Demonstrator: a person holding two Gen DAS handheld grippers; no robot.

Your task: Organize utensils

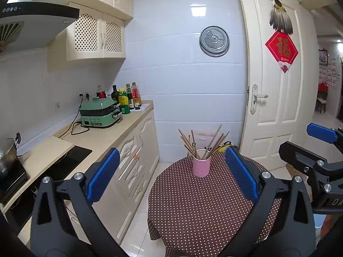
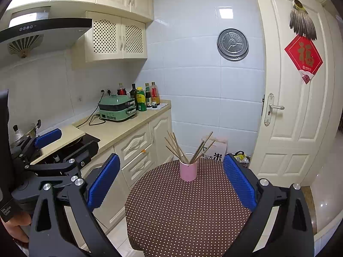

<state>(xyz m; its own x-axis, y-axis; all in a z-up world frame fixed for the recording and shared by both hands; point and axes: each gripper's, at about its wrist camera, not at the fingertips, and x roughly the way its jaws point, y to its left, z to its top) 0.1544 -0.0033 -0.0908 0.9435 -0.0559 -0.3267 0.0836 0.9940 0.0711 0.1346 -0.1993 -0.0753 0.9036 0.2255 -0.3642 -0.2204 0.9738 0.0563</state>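
We take the pink cup (image 1: 201,166) as our landmark; it stands upright on the far half of the round desk (image 1: 193,203), which wears a brown cloth with white dots. A bundle of wooden chopsticks (image 1: 203,144) sits in the cup, fanned out, some leaning left and some right, their tips above the rim.

Far to the left of the cup we see the kitchen counter (image 1: 103,137) along the wall, with a green electric cooker (image 1: 100,112) and a cluster of bottles (image 1: 126,96) at its far end.

Nearer, our left gripper (image 1: 171,177) hovers over the desk on the near side of the cup, well short of it. Its blue-padded fingers (image 1: 103,177) are spread wide, one on each side of the cup as seen from the left wrist, and they grip nothing.

To the right of the cup our right gripper (image 2: 170,182) is held likewise above the desk, its fingers (image 2: 240,184) wide apart and empty, the cup showing between them from the right wrist. In the left wrist view it juts in at the right edge, apart from the cup.

Behind and to the right of the cup stands a cream door (image 1: 276,75) with a red diamond-shaped hanging (image 1: 281,50).
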